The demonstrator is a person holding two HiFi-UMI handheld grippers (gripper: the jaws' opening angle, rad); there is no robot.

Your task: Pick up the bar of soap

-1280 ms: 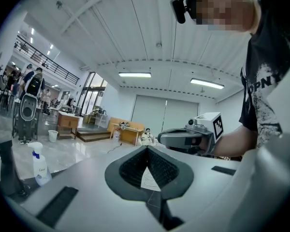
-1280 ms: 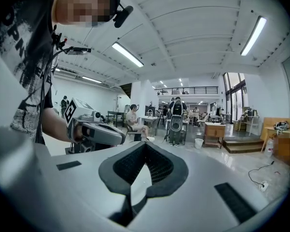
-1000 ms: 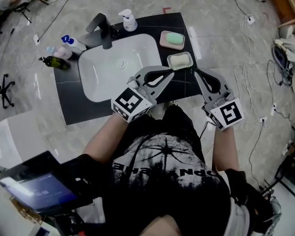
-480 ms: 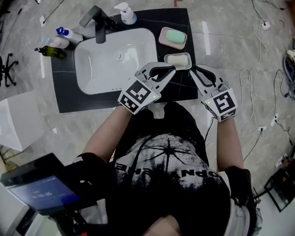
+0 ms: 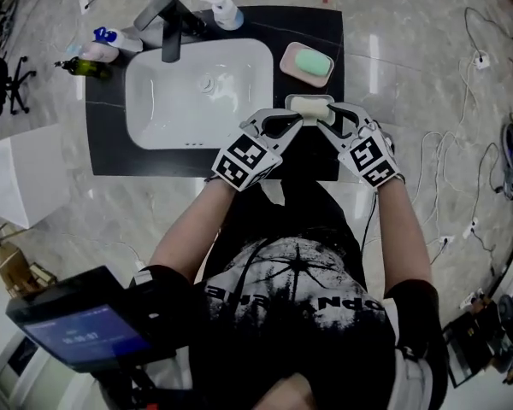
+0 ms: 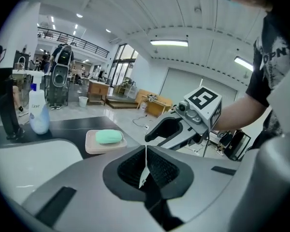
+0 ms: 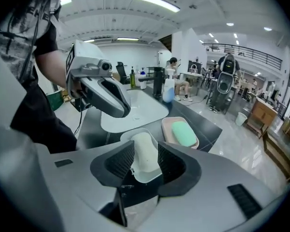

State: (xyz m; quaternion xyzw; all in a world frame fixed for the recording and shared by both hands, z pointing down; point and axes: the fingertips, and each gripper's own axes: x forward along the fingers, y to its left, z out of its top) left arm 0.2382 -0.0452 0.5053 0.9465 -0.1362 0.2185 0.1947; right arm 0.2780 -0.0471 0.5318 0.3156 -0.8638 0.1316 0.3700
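Note:
A cream bar of soap (image 5: 309, 105) lies in a pale dish (image 5: 291, 102) near the front right of the black counter. Behind it, a green soap (image 5: 313, 62) rests in a pink dish (image 5: 288, 61). My right gripper (image 5: 332, 118) is at the pale dish's right end; its jaws have just been opening. In the right gripper view the cream soap (image 7: 144, 151) shows between the open jaws of my right gripper (image 7: 146, 154), pads clear of it. My left gripper (image 5: 292, 120) is shut and empty at the dish's left end, and in its own view my left gripper (image 6: 146, 153) faces the green soap (image 6: 108, 137).
The white basin (image 5: 197, 92) fills the counter's middle, with a dark faucet (image 5: 167, 24) and a pump bottle (image 5: 222, 8) behind it. More bottles (image 5: 94, 51) stand at the back left corner. Cables (image 5: 445, 143) trail over the marble floor on the right.
Both grippers have come down and forward to the pale soap dish, closing in on it from either side. The right jaws have opened; the left stayed shut.

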